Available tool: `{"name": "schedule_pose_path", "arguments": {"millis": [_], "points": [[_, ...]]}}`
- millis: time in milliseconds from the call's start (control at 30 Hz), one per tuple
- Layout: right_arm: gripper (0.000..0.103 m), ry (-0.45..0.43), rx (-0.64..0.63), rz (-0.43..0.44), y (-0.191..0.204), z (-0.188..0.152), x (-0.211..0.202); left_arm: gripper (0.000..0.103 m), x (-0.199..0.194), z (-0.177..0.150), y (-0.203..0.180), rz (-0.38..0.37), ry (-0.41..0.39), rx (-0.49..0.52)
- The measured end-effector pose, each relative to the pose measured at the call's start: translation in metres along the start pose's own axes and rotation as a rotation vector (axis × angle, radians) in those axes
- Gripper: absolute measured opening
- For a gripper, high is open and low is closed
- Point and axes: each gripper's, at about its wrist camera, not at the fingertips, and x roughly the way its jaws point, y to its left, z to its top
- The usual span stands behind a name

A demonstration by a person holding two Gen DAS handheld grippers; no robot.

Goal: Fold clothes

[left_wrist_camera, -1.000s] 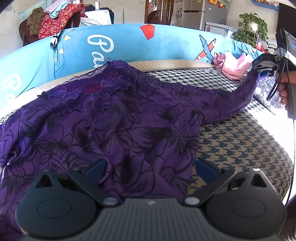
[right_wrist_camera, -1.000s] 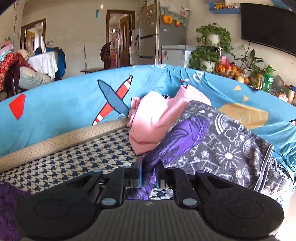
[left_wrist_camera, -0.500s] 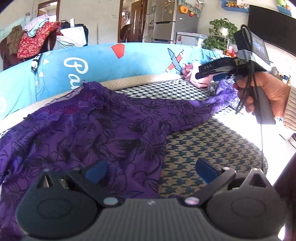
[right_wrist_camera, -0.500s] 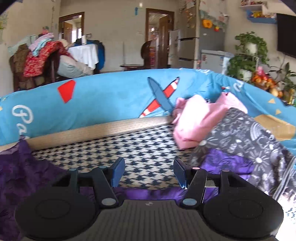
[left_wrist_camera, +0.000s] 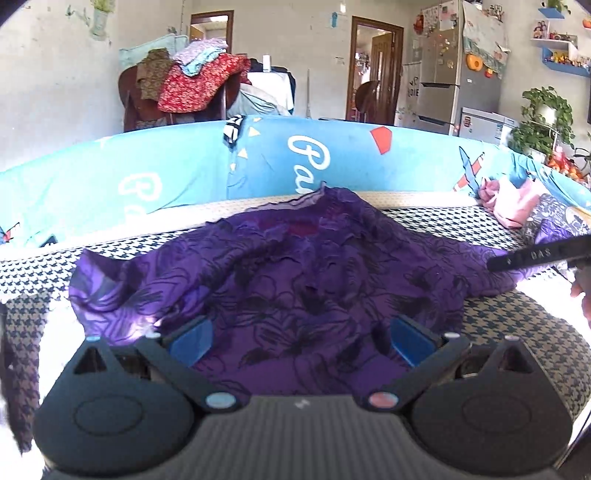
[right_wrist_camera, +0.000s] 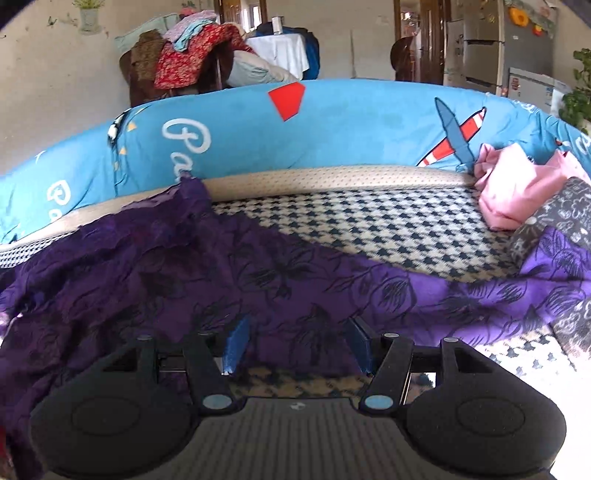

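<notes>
Over the purple dress (left_wrist_camera: 295, 280), both grippers' jaws stand spread, empty; pinching one thin layer off-centre could drag it crooked.

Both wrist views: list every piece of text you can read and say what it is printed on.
"DAS": white letters on the black finger of the right hand-held gripper, seen from the left wrist.
"Pa": white script on the blue sofa cover, cut off by the purple garment.
Fridge papers: too small to read.
</notes>
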Motion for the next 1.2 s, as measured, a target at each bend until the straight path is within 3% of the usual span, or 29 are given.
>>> {"name": "schedule_pose_path", "arguments": {"millis": [167, 367, 733, 900, 1200], "points": [[0.057, 0.036, -0.040, 0.102, 0.024, -0.032, -0.016, 0.103, -0.022, -0.010, 0.023, 0.064, -0.023, -0.071], [0.057, 0.070, -0.109, 0.062, 0.041, -0.068, -0.036, 0.103, -0.048, -0.029, 0.037, 0.114, -0.021, -0.114], [0.057, 0.134, -0.230, 0.151, 0.068, -0.112, -0.058, 0.103, -0.064, -0.061, 0.029, 0.124, 0.048, -0.099], [0.057, 0.094, -0.327, 0.164, 0.092, -0.118, -0.053, 0.103, -0.059, -0.072, 0.028, 0.157, 0.085, -0.092], [0.057, -0.017, -0.118, 0.173, 0.094, -0.091, -0.033, 0.103, -0.045, -0.078, 0.037, 0.293, 0.085, -0.102]]}}
